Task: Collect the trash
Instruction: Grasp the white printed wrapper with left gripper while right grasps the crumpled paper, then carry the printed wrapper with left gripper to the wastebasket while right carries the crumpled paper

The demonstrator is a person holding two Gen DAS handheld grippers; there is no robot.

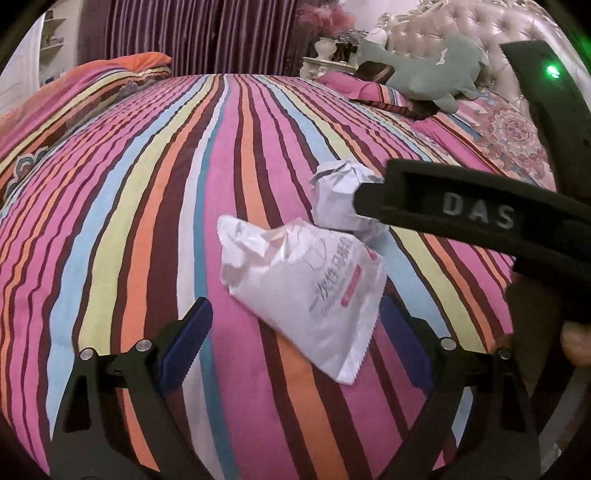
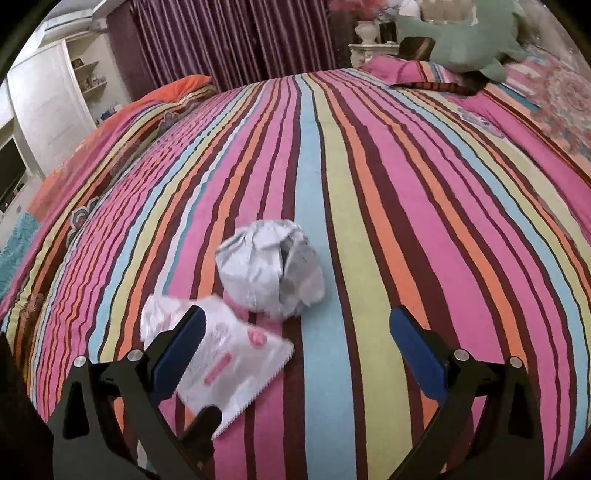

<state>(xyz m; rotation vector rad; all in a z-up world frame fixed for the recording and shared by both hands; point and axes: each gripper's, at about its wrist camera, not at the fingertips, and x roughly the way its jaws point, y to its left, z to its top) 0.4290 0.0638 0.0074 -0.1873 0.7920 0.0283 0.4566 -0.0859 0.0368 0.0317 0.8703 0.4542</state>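
Clearly at the reaching stage of collecting trash: both sets of fingers spread wide, nothing gripped. Nearest, left gripper (image 1: 295, 339) straddling the flat white wrapper (image 1: 306, 295) on the striped bedspread (image 1: 147, 221), blue pads well clear of it on either side; next move probably a drop onto the wrapper and a firm pinch, tricky since thin and lying flat on soft fabric. Just beyond, crumpled paper ball (image 2: 269, 269) touching or all but touching the wrapper's far edge, centred ahead of the right gripper (image 2: 299, 343); easy to squeeze, likely needing only a short advance and a close. Crowding a concern: right gripper's body seen crossing in front of the ball from the left wrist view, so some risk of the two tools bumping. Farther off, green plush toy (image 1: 436, 70) on pillows by the tufted headboard (image 1: 461, 26), purple curtains (image 1: 199, 33) behind, none in the way.
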